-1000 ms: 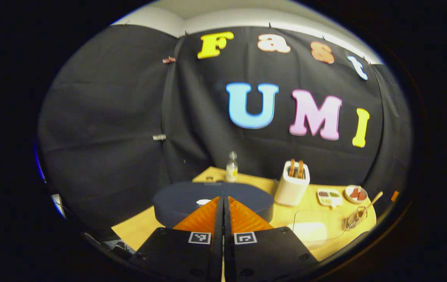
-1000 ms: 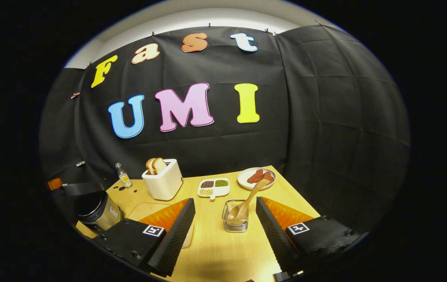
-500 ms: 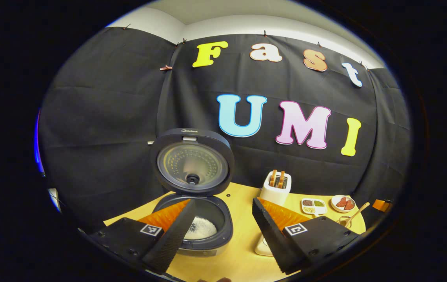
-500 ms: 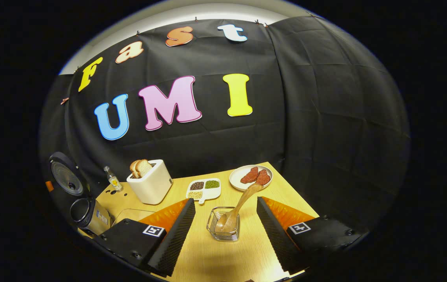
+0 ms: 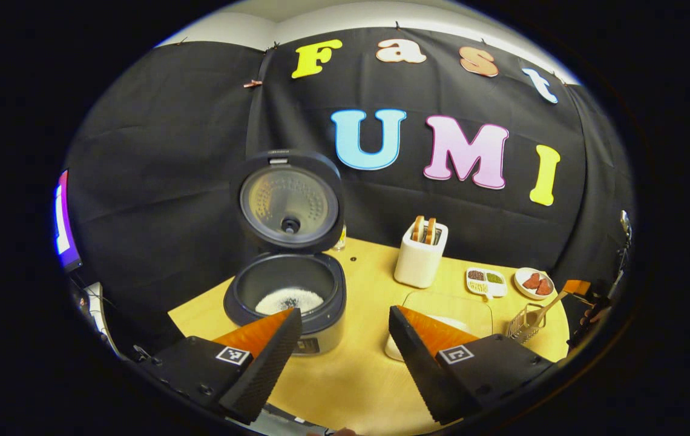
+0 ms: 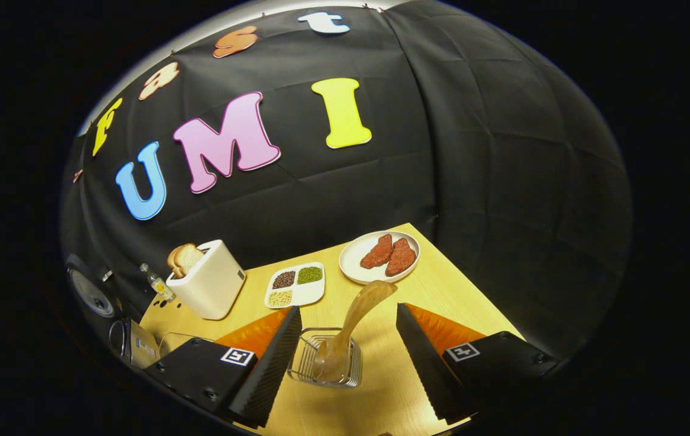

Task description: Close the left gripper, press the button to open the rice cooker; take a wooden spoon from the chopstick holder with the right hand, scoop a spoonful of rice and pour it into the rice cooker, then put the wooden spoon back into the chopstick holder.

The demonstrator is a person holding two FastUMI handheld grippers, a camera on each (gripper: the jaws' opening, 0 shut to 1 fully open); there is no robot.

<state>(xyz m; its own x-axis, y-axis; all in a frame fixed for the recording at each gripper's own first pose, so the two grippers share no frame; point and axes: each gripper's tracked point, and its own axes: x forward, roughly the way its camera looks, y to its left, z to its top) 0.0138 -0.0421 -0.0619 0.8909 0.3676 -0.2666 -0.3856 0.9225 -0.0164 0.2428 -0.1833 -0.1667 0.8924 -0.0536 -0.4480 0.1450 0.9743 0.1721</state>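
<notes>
Closer now, right claw (image 6: 345, 339) spread astride wooden spoon (image 6: 354, 321), seemingly untouched; left claw (image 5: 345, 339) apart.

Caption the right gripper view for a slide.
Open right gripper straddles the chopstick holder, wooden spoon leaning inside, ungrasped.

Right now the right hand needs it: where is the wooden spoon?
Right gripper view: wooden spoon stands in the chopstick holder between the open right gripper's fingers.

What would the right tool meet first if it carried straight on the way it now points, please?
Most likely the wooden spoon leaning in the chopstick holder, between the open right tool's fingers; depth is uncertain.
</notes>
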